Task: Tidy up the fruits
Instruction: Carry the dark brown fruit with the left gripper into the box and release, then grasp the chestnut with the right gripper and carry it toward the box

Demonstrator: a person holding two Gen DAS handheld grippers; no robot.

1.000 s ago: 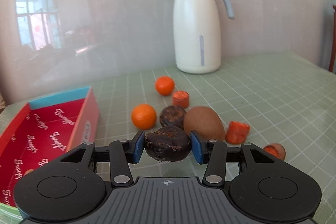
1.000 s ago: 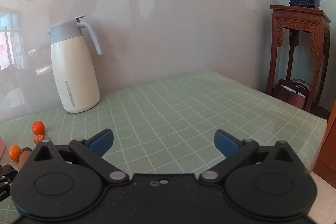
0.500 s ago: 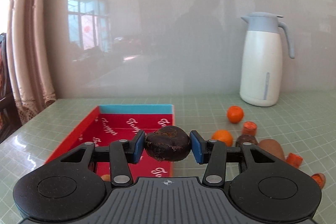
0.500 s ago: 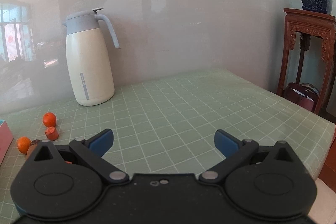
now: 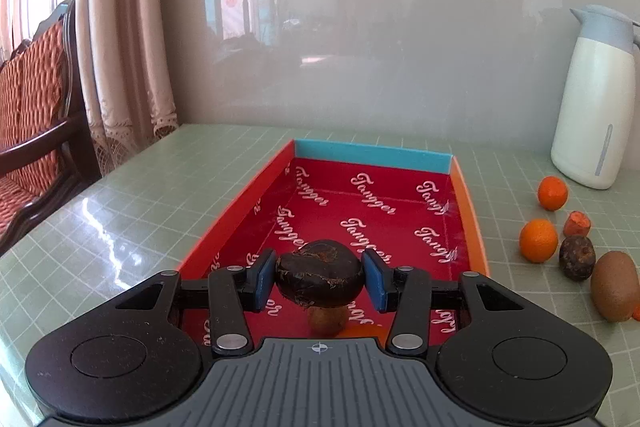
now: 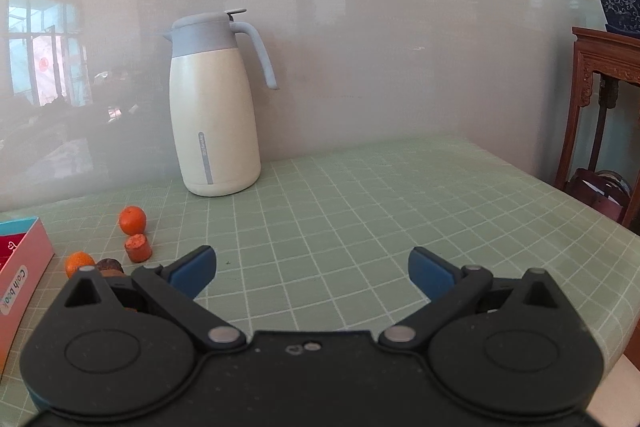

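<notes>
My left gripper (image 5: 320, 277) is shut on a dark wrinkled passion fruit (image 5: 320, 277), held over the near end of a red box (image 5: 360, 211) with a blue far wall. A brown fruit (image 5: 326, 319) lies in the box right under it. To the right of the box on the table lie two oranges (image 5: 538, 241), a second dark fruit (image 5: 577, 258), a kiwi (image 5: 614, 285) and carrot chunks (image 5: 577, 223). My right gripper (image 6: 312, 273) stands open over bare tablecloth, with an orange (image 6: 132, 220), a carrot chunk (image 6: 138, 247) and the box's corner (image 6: 20, 259) to its left.
A white thermos jug (image 6: 214, 115) with a grey-blue lid stands at the back of the green checked table (image 6: 360, 211), against a glossy wall. A wooden chair (image 5: 32, 131) and curtain are past the table's left edge, and a wooden plant stand (image 6: 604, 115) is at the right.
My left gripper swung left with the passion fruit, from above the loose fruits to over the red box. The right gripper shifted a little, so the jug and fruits now sit further right in its view.
</notes>
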